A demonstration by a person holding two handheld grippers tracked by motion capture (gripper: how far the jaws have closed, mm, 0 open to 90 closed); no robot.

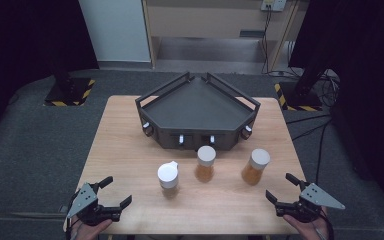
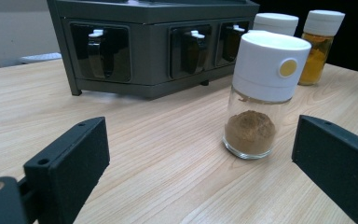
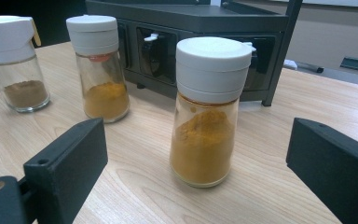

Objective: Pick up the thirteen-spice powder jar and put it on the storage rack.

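From the high view we see a wooden table (image 1: pixel 130 150) with a dark corner rack (image 1: pixel 197 112) standing at its far middle and three spice jars lined up in front of it: a brown-spice jar (image 1: pixel 168 178) on the left, a middle jar (image 1: pixel 205 163) of orange powder just before the rack, and a right jar (image 1: pixel 255 166) of orange powder. Our left gripper (image 1: pixel 114 192) rests at the near left edge of the table, jaws spread apart with nothing between them, well apart from the brown-spice jar. Our right gripper (image 1: pixel 280 187) sits at the near right edge, its jaws likewise spread and empty, near the right jar but not touching it. In the left gripper view, we look between the two wide-set black jaws at the brown-spice jar (image 2: pixel 261 93), upright on the wood ahead and towards the right jaw, its white cap bearing a yellow dot; the rack (image 2: pixel 154 42) with its row of front clips stands behind, and the other two jars show at the far right. In the right gripper view, the right jar (image 3: pixel 207 112) stands upright ahead between the open jaws, apart from both, with the middle jar (image 3: pixel 98 70) and the brown-spice jar (image 3: pixel 16 65) farther off at the left, before the rack (image 3: pixel 191 28).
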